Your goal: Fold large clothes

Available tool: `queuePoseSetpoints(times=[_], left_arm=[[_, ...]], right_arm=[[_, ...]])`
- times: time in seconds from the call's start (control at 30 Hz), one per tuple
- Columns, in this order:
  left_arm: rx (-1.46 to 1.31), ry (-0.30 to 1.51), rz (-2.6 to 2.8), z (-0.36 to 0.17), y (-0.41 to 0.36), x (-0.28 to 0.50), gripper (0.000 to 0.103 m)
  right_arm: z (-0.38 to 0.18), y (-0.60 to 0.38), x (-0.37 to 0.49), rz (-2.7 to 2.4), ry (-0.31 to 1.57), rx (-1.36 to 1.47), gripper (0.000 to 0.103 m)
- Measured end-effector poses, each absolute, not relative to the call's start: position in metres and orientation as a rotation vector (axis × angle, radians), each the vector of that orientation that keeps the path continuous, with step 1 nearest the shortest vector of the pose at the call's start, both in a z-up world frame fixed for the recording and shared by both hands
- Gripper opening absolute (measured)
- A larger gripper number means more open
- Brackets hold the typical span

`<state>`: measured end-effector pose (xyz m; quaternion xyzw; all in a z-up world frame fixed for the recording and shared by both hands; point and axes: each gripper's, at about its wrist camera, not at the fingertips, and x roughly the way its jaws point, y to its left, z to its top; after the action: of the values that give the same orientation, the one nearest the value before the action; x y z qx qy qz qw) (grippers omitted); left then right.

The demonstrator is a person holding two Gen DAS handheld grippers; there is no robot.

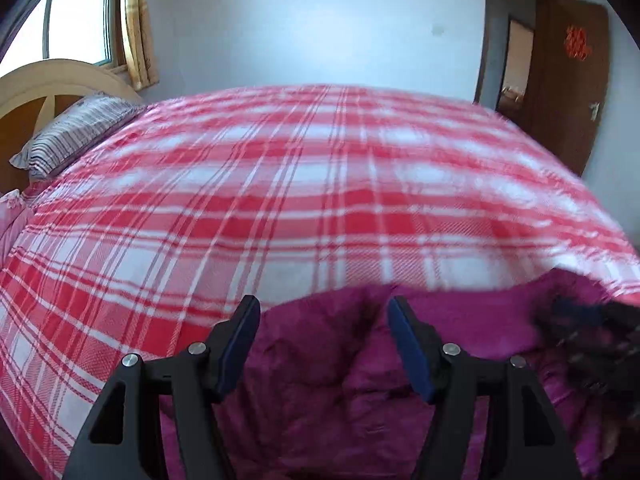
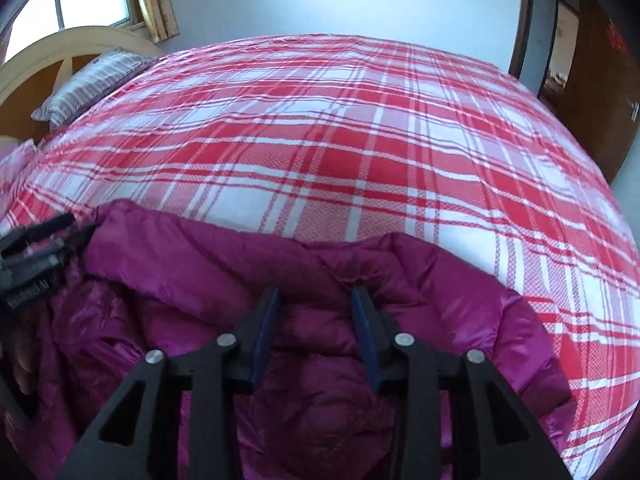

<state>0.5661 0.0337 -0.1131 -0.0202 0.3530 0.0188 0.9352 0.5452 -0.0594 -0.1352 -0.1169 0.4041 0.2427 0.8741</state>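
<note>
A magenta puffer jacket lies bunched on the near side of the bed, its shiny quilted fabric rumpled. My left gripper hovers over the jacket's far edge with its blue pads wide apart and nothing pinched between them. My right gripper stands over the middle of the jacket, jaws apart by a narrower gap, with the fabric below them and not clamped. Each gripper shows in the other's view: the right one blurred at the right edge, the left one at the left edge.
The bed is covered by a red and white plaid sheet that stretches far beyond the jacket. A striped pillow lies by the wooden headboard at the far left. A brown door stands at the right.
</note>
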Motion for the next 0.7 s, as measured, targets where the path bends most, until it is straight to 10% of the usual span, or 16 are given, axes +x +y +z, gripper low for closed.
queuePoseSetpoints(times=[0.7], left_arm=[[0.071,0.881,0.004,-0.164,-0.014,0.592,0.083]], right_arm=[[-0.147,-0.063,0.548,0.537,0.818,-0.204,0.041]])
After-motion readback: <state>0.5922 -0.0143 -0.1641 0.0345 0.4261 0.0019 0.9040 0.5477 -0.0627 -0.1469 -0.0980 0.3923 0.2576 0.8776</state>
